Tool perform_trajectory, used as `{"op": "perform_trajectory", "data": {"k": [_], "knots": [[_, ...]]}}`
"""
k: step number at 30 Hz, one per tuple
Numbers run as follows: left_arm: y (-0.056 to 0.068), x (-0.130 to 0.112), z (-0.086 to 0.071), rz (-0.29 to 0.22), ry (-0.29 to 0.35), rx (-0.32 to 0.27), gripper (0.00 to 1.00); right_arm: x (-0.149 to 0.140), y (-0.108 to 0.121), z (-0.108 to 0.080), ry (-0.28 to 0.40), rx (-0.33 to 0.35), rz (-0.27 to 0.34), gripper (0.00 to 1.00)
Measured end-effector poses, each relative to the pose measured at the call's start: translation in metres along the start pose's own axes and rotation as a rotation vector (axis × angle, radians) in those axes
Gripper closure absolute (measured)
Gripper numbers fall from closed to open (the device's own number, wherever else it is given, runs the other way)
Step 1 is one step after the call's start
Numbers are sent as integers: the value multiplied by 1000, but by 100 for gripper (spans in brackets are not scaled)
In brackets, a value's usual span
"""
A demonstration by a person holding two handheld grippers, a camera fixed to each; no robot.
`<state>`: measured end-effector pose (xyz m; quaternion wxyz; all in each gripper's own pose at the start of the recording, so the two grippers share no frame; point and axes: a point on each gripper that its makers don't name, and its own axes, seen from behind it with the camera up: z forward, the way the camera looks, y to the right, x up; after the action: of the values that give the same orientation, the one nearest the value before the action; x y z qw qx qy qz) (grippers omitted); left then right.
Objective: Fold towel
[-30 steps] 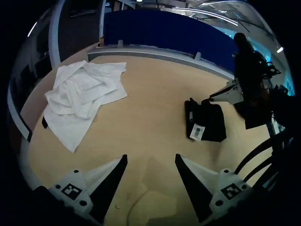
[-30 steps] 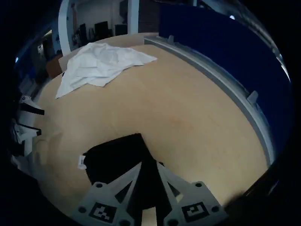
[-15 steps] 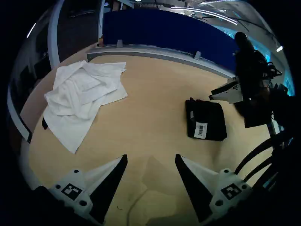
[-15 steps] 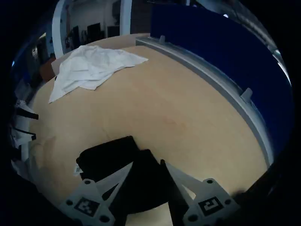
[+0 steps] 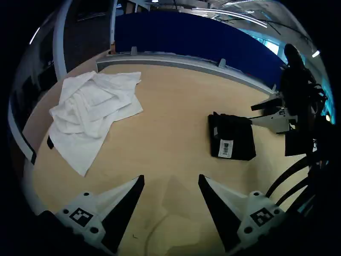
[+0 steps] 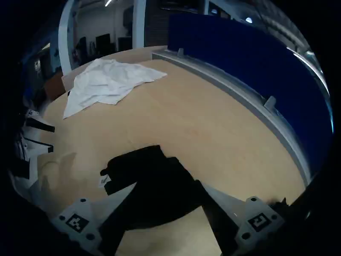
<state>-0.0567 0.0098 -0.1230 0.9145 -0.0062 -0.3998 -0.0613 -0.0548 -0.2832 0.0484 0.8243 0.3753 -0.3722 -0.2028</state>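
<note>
The black towel (image 6: 153, 183) lies folded on the wooden table (image 5: 170, 115), a tag on its near edge. It sits between the widely spread fingers of the right gripper (image 6: 166, 192); whether either finger touches it, I cannot tell. A white towel (image 5: 91, 111) lies crumpled well apart, by the table's far corner. The left gripper (image 5: 170, 177) hovers over bare wood, fingers wide and holding nothing.

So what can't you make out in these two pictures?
Left gripper view: tag on the black towel, print too small.
Right gripper view: whether the right gripper touches that towel; dark on dark.
Left gripper view: dark item mostly under the white towel.
</note>
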Motion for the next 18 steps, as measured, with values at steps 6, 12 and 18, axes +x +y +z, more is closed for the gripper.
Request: {"op": "perform_trajectory", "data": {"k": [6, 12, 18], "knots": [[1, 0, -4, 0, 3, 0, 6, -19, -10, -15, 6, -10, 51, 0], [2, -1, -5, 1, 5, -2, 6, -39, -23, -26, 0, -8, 92, 0], [3, -2, -6, 2, 5, -2, 6, -55, -32, -27, -12, -11, 124, 0]]}}
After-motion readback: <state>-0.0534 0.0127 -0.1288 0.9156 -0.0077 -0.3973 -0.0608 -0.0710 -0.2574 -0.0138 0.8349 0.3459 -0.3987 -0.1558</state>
